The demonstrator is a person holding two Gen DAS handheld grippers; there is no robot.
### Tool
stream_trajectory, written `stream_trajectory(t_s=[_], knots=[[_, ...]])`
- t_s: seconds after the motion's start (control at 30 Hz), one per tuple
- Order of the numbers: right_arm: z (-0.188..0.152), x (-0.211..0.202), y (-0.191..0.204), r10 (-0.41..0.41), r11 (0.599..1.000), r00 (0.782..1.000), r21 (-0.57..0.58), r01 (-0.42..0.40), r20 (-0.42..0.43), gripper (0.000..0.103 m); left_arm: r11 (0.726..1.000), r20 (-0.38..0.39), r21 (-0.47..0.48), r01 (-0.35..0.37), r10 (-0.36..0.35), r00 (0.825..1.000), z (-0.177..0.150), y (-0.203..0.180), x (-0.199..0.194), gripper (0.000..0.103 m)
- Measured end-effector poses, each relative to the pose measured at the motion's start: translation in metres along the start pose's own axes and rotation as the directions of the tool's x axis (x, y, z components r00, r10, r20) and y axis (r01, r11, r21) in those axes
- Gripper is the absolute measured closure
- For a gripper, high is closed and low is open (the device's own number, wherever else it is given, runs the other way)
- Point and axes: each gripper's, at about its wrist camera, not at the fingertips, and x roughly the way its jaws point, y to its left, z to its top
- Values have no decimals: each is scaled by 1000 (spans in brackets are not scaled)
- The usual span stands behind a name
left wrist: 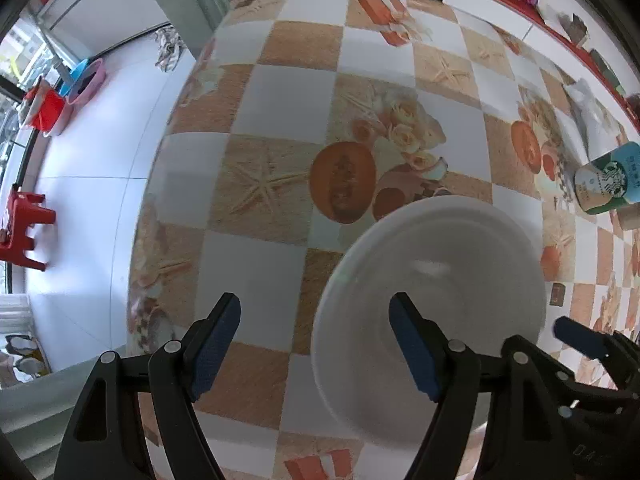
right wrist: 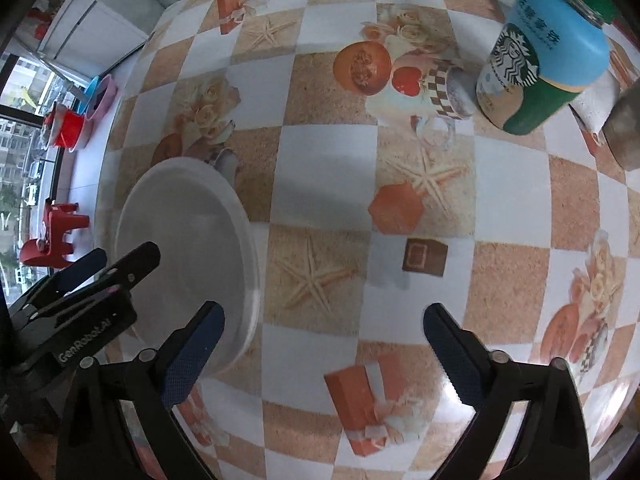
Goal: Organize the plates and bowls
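Note:
A white plate (left wrist: 432, 280) lies flat on the patterned table (left wrist: 280, 112); it also shows in the right wrist view (right wrist: 188, 232). My left gripper (left wrist: 316, 344) is open and empty, hovering over the plate's left rim, its right finger above the plate and its left finger over the cloth. My right gripper (right wrist: 320, 348) is open and empty, just right of the plate, its left finger near the plate's rim. The left gripper's fingers (right wrist: 120, 268) show over the plate in the right wrist view. No bowl is in view.
A blue-green Starbucks can (right wrist: 544, 56) stands at the table's far right, also in the left wrist view (left wrist: 608, 180). White tissue (right wrist: 596, 104) and a grey object (right wrist: 624, 128) sit beside it. The table's left edge drops to a tiled floor with a red stool (left wrist: 24, 224).

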Motion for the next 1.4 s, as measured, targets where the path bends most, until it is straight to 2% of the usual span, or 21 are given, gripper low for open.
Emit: stream_trajectory(t_s=[0.03,0.07,0.1,0.13,0.17,0.2,0.23,0.27,0.33,0.4,0.57,0.67,0.9,1.13,1.3,1.4], knots=[[2,2,2,4,1000,1000,0,-4,-3,24,1000,-13,9,-3,3,1000,1,-3,3,23],[3,5,4,11,1000,1000,-1,-11,-11,25,1000,-19,12,-2,2,1000,2,-4,5,26],[4,7,6,15,1000,1000,-4,-15,-16,25,1000,-27,12,5,-5,1000,3,-6,7,35],[6,9,7,14,1000,1000,-8,-14,-14,33,1000,-41,6,31,-30,999,3,-8,10,50],[6,10,7,22,1000,1000,-10,-22,-9,50,998,-60,-1,61,-61,996,3,-9,14,59],[7,11,8,43,999,999,-7,-43,-12,52,997,-71,-9,82,-82,994,2,-10,15,64],[8,13,9,60,998,998,2,-60,-16,54,996,-66,-7,84,-85,994,1,-11,14,65],[8,14,11,81,997,997,10,-81,-16,65,997,-60,5,83,-82,995,-1,-14,13,66],[9,18,13,125,992,992,14,-124,-32,79,996,-67,30,89,-87,994,-6,-18,11,71],[7,20,15,124,992,991,1,-124,-43,89,995,-75,37,88,-85,994,-12,-22,10,72],[-10,23,9,113,994,991,2,-114,-70,89,995,-102,57,85,-79,992,-42,-31,7,73],[-27,21,4,90,995,993,-27,-92,-82,88,993,-119,69,93,-85,989,-75,-38,4,73],[-89,18,-8,67,997,988,-17,-70,-139,89,991,-152,108,78,-61,987,-156,-46,-3,73],[-159,15,-5,18,997,983,-73,-31,-183,88,988,-196,134,80,-52,979,-226,-49,-7,70],[-192,17,-3,21,997,978,-70,-36,-208,87,982,-225,170,86,-46,973,-255,-54,-6,67],[-200,16,-3,15,998,977,-64,-29,-214,87,978,-223,185,100,-57,973,-264,-53,-11,66]])
